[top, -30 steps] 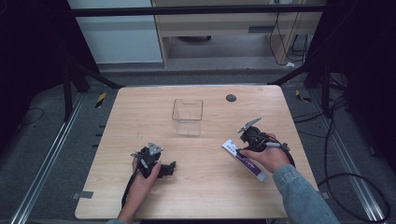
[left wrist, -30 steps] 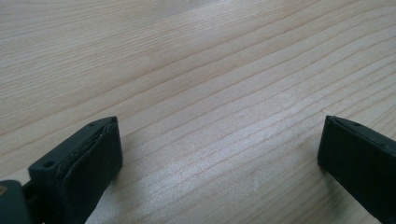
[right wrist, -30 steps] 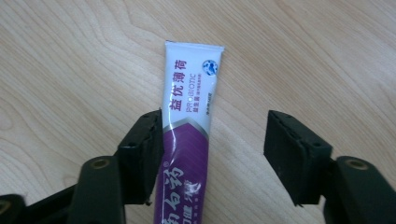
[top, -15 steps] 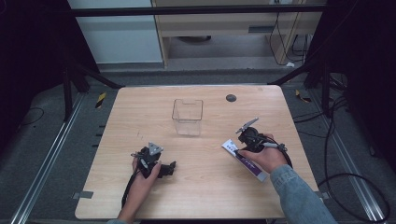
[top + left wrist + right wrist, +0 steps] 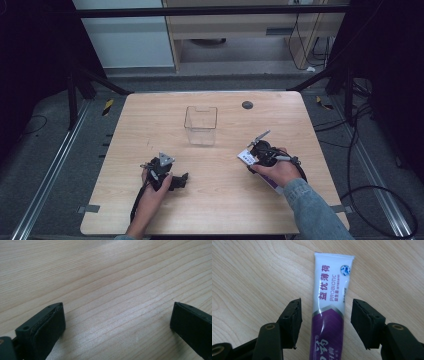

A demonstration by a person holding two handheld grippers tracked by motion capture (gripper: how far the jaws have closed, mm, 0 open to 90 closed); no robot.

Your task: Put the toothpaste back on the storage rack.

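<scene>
Both my forearms enter from the near edge in the high view. My left hand holds the left gripper low on the near-left, its grey plate uppermost; in the left gripper view its jaws stand wide apart with nothing between them. My right hand, in a denim sleeve, holds the right gripper at the right, angled to the far left. In the right gripper view its jaws stand apart, unclosed.

a light wooden table stands on grey carpeted floor. beyond the table sits a pale wooden cabinet; black cables trail right of it, metal rails left.
</scene>
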